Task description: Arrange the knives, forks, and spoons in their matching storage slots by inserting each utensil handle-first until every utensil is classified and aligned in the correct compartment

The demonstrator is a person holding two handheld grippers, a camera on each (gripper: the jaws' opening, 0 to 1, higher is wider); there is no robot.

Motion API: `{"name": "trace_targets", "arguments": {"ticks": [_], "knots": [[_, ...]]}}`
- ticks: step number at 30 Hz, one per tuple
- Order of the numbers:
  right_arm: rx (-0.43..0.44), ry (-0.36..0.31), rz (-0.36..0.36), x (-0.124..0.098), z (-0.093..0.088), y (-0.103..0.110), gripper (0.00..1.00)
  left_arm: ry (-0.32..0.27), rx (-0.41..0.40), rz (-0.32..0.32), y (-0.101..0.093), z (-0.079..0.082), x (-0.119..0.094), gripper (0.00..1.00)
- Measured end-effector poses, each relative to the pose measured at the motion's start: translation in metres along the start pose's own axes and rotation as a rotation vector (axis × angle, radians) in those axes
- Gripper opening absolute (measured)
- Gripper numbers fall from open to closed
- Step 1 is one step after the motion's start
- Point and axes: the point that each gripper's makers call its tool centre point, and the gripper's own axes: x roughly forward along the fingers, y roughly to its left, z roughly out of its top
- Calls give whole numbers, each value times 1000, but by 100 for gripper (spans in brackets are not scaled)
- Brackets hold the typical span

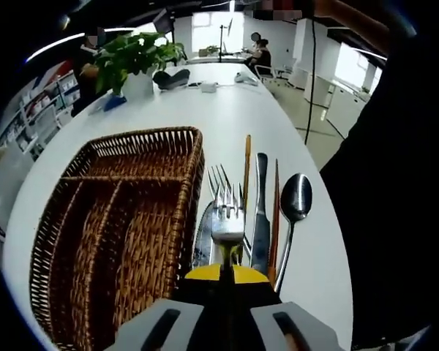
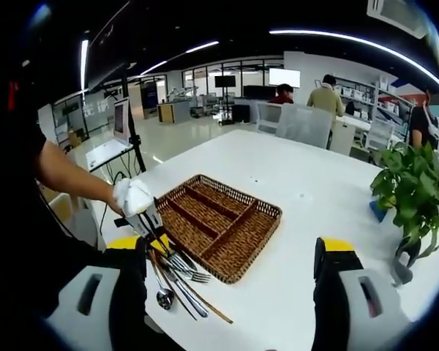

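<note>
Left gripper [image 1: 227, 289]: closed on the handle of a fork [image 1: 227, 219], tines pointing away from the camera, lifted just above the other cutlery.
Fork position: beside the right edge of the wicker tray [image 1: 121, 219], outside its compartments.
Cutlery on bench: a knife [image 1: 260, 212], a spoon [image 1: 294, 208] and thin chopsticks [image 1: 246, 172] lie side by side just right of the tray, more forks beneath the held one.
Wicker tray: long divided slots, nothing seen inside them.
Right gripper [image 2: 227, 292]: jaws wide apart, gripping nothing, hovering over the white bench [image 2: 300, 190], the tray ahead between the jaws.
Right gripper view: the left gripper [image 2: 150, 219] appears at the tray's near-left corner over the cutlery pile [image 2: 179, 281], a gloved hand [image 2: 132, 196] holding it.
Surroundings: a potted plant [image 2: 410, 194] on the bench, well apart from the tray.
Writing: none legible.
</note>
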Motion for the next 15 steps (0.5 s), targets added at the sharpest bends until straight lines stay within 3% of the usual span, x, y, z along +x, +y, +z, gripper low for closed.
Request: {"name": "trace_targets", "arguments": {"ticks": [5, 15], "knots": [[-3, -6, 4, 0, 1, 0, 97, 25, -42, -12, -2, 4, -9, 0], [-7, -20, 10, 1, 5, 2, 97, 69, -17, -12, -3, 13, -28, 0]]}}
